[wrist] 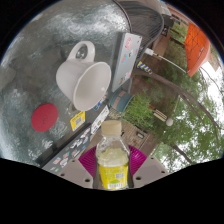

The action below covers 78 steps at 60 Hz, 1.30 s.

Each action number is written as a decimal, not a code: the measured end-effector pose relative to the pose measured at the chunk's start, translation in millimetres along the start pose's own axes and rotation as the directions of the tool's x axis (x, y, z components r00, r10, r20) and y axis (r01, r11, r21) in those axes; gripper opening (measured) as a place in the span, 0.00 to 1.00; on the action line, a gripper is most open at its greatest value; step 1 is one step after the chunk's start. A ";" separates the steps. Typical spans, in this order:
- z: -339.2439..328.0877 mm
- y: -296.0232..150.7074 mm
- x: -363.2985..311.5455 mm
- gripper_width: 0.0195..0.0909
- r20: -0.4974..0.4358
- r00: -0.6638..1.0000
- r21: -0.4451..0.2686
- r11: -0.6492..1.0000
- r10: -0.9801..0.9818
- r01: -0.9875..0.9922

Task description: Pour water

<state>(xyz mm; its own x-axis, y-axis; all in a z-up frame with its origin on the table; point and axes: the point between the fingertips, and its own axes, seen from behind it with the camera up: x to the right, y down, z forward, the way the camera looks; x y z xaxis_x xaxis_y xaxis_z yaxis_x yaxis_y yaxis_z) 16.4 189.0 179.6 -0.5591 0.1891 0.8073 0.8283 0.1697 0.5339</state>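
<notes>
Yellow bottle point(112, 157) between gripper point(113, 162) pads (seemingly clamped), white mug point(83, 80) beyond.

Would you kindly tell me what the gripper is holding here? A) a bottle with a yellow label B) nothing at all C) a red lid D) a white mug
A: the bottle with the yellow label sits clamped between the gripper fingers, while the white mug and red lid lie beyond on the table.

Hand-held gripper point(113, 168), two dark fingers, magenta pads point(88, 160) on their inner faces
</notes>
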 end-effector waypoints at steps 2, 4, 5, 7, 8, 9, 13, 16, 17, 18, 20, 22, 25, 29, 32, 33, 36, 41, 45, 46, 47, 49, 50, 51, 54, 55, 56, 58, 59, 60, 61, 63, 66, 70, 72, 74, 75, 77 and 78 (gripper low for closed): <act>1.9 -7.6 -6.3 0.28 -0.004 0.999 -0.022 0.999 -0.049 0.048; 0.0 -9.8 -9.5 0.29 0.014 0.995 -0.019 0.995 -0.095 0.095; 8.6 -3.1 -5.7 0.28 0.041 0.992 0.009 0.993 -0.117 0.117; 7.4 -3.6 -6.2 0.29 0.049 0.990 0.007 0.992 -0.129 0.129; 9.0 -3.7 -6.2 0.29 0.055 0.990 0.005 0.991 -0.133 0.133; 8.8 -3.7 -6.1 0.28 0.058 0.989 0.004 0.991 -0.136 0.136; 10.6 -4.1 -4.7 0.29 0.066 0.988 -0.003 0.990 -0.137 0.138; 10.6 -5.4 -6.6 0.29 0.073 0.990 0.000 0.993 -0.120 0.120; 9.5 -6.8 -5.0 0.29 0.073 0.990 0.000 0.993 -0.117 0.117; 12.5 -7.1 -4.2 0.29 0.074 0.992 0.002 0.994 -0.107 0.107; 13.5 -8.9 -0.8 0.29 0.063 0.996 0.008 0.998 -0.068 0.068; 13.2 -8.4 8.5 0.29 0.050 0.999 0.014 1.000 -0.002 0.001; 20.5 3.0 25.4 0.29 0.024 0.983 -0.011 0.983 0.183 -0.183; 22.6 30.4 46.2 0.29 -0.047 0.831 -0.059 0.828 0.555 -0.557; 4.4 41.3 51.8 0.29 -0.127 0.556 -0.046 0.555 0.822 -0.831; -1.9 52.7 56.0 0.30 -0.138 0.451 -0.015 0.454 0.882 -0.891; 6.6 52.9 59.9 0.30 -0.057 0.120 0.028 0.122 0.991 -0.992; 2.2 59.3 33.9 0.30 -0.026 -0.269 0.067 -0.267 0.963 -0.961; 3.8 49.3 15.5 0.29 -0.038 -0.386 0.126 -0.379 0.922 -0.917; 6.4 49.6 7.9 0.29 -0.034 -0.398 0.125 -0.391 0.917 -0.912; 8.1 49.1 1.1 0.30 -0.028 -0.416 0.121 -0.410 0.909 -0.904; 5.6 31.5 -18.7 0.30 -0.006 -0.463 0.121 -0.458 0.887 -0.880; 5.1 37.5 -17.4 0.30 0.015 -0.482 0.118 -0.480 0.876 -0.869; 6.5 30.5 -23.5 0.29 0.038 -0.498 0.116 -0.499 0.866 -0.859; 10.3 4.6 -43.9 0.30 0.094 -0.530 0.092 -0.538 0.843 -0.838; 11.5 -3.5 -50.3 0.29 0.111 -0.537 0.085 -0.546 0.836 -0.833; 12.8 -10.4 -56.1 0.29 0.124 -0.543 0.081 -0.554 0.830 -0.829; 12.4 -9.8 -63.1 0.29 0.140 -0.558 0.073 -0.571 0.818 -0.818; 13.6 -15.6 -69.1 0.29 0.146 -0.560 0.066 -0.573 0.816 -0.817; 14.8 -21.1 -75.9 0.29 0.148 -0.559 0.060 -0.571 0.816 -0.818; 15.8 -26.2 -82.9 0.29 0.149 -0.556 0.054 -0.568 0.818 -0.821; 18.0 -38.9 -97.1 0.30 0.155 -0.546 0.041 -0.557 0.824 -0.829; 15.7 -24.3 -90.7 0.30 0.167 -0.526 0.102 -0.545 0.834 -0.832; 12.6 -25.2 -89.3 0.29 0.181 -0.525 0.118 -0.548 0.832 -0.828; 15.6 -25.1 -88.9 0.30 0.184 -0.525 0.122 -0.550 0.831 -0.826; 17.0 -24.7 -89.3 0.33 0.184 -0.529 0.120 -0.553 0.828 -0.824; 17.1 -24.8 -89.9 0.38 0.184 -0.531 0.112 -0.554 0.827 -0.825; 16.5 -24.6 -91.0 0.43 0.181 -0.530 0.084 -0.550 0.829 -0.831; 14.5 -25.4 -89.5 0.47 0.181 -0.530 0.067 -0.548 0.829 -0.834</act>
<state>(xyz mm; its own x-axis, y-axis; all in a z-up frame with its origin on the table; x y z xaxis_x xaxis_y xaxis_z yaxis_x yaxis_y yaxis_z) 44.9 181.7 90.2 0.9760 0.2155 -0.0306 0.0102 -0.1860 -0.9825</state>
